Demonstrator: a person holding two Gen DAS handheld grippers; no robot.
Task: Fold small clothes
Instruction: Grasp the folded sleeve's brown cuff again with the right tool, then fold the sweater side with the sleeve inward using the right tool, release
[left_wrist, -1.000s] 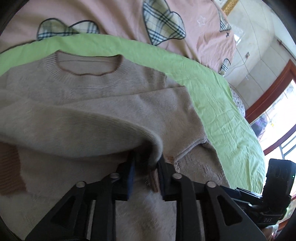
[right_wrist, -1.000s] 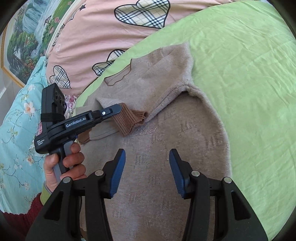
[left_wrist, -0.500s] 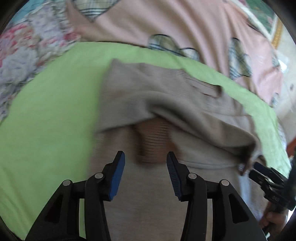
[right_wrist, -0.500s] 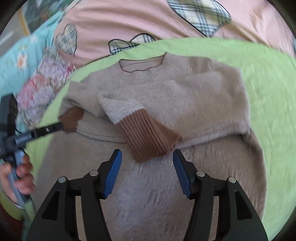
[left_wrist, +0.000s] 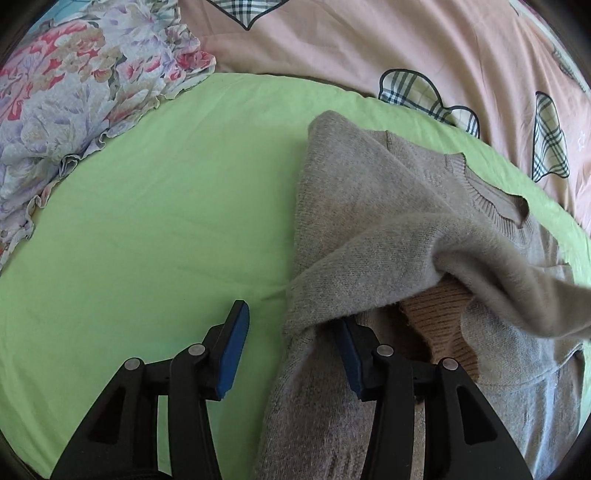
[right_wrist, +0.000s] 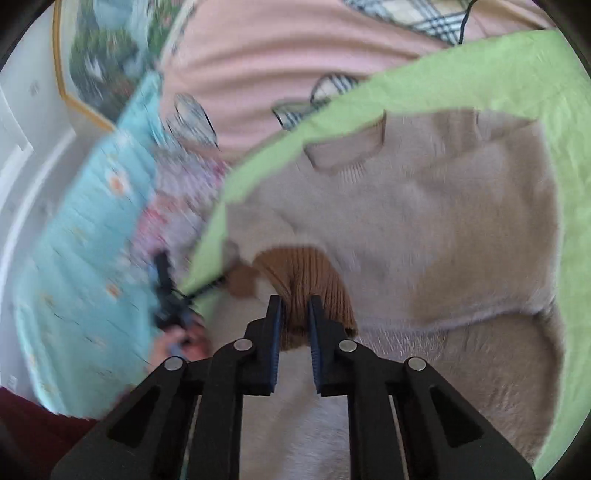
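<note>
Your right tongs (right_wrist: 294, 306) had just clenched on the sweater's brown cuff (right_wrist: 314, 273); your left tongs (left_wrist: 291, 350), released, straddled its edge, ready for the next fold.

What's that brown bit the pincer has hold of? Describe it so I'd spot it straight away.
Find the green sheet spread over the bed, then the beige sweater lying on it. A sleeve is folded across the sweater's front, and its end is the brown ribbed cuff, pinched in the right gripper. It is the darker, ridged knit patch amid soft plain beige.
</note>
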